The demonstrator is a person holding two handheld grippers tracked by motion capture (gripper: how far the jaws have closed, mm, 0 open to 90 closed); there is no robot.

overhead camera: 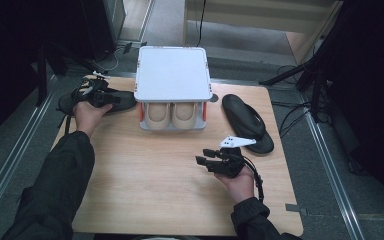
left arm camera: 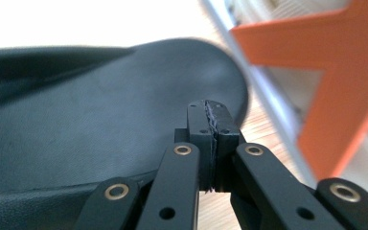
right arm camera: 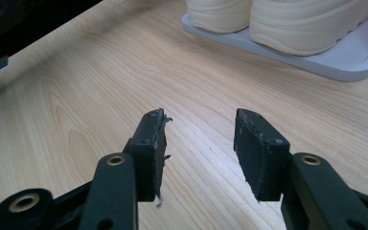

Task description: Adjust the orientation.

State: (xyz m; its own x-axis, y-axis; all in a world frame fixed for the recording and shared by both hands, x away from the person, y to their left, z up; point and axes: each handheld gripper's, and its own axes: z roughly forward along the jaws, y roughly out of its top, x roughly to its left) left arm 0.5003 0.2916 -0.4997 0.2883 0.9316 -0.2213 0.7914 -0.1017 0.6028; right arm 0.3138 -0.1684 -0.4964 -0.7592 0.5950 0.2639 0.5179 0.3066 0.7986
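Two beige shoes [overhead camera: 171, 114] already sit side by side on the rack's [overhead camera: 173, 73] lower shelf, so that pair looks done; what's left, I'd judge, is the black sandals. One sandal [overhead camera: 121, 100] lies at the table's [overhead camera: 145, 190] far left corner, just beside the rack, w/ your left gripper [overhead camera: 111, 97] right over it. In the left gripper view its jaws are pressed together w/ nothing between them, tips hovering just above the sole [left arm camera: 100, 120] near its rounded end, the rack's orange bracket [left arm camera: 335, 86] close on the side. So no grip yet: you'd need to open up before you can take it. The other sandal [overhead camera: 247, 122] lies untouched on the right, apart from the rack. Your right gripper [overhead camera: 203, 156] idles over bare wood w/ jaws apart and empty, pointing toward the rack, the 2nd sandal near it but not in reach of the pads [right arm camera: 256, 153]. Roughly halfway by my read; both sandals not yet lifted.
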